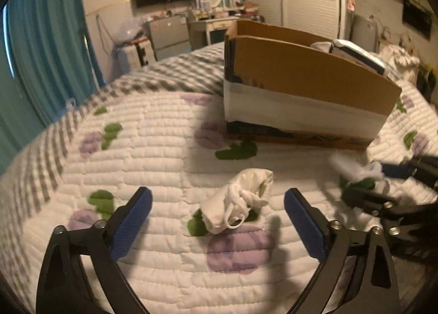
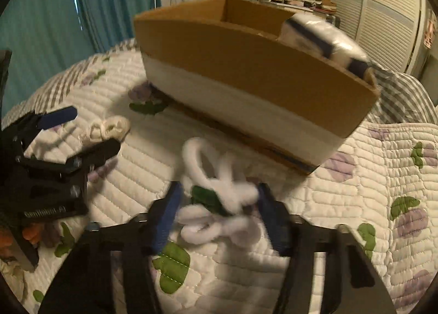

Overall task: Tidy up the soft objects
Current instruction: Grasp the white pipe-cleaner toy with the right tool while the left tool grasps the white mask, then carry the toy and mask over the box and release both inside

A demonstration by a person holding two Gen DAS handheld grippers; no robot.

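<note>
My left gripper [image 1: 217,211] hangs low over the bed's quilt [image 1: 153,149], fingers [image 1: 132,225] spread wide with nothing between the pads. A crumpled white face mask [image 1: 241,199] lies on the quilt in the gap ahead of them, touching neither finger, its ear loops bunched on top.

My right gripper [image 2: 219,210] sits just to the right of that, fingers [image 2: 167,218] partly drawn in around a tangle of soft white cord [image 2: 219,193]. The picture is blurred there, so I cannot tell whether the pads actually press the cord or only flank it.

Beyond both soft things stands an open cardboard box [image 1: 306,89] on the quilt, its near wall banded white below the brown. A white and dark-striped bundle [image 2: 323,37] pokes above the box's right end. Teal curtains [image 1: 43,51] hang past the bed's left edge.
</note>
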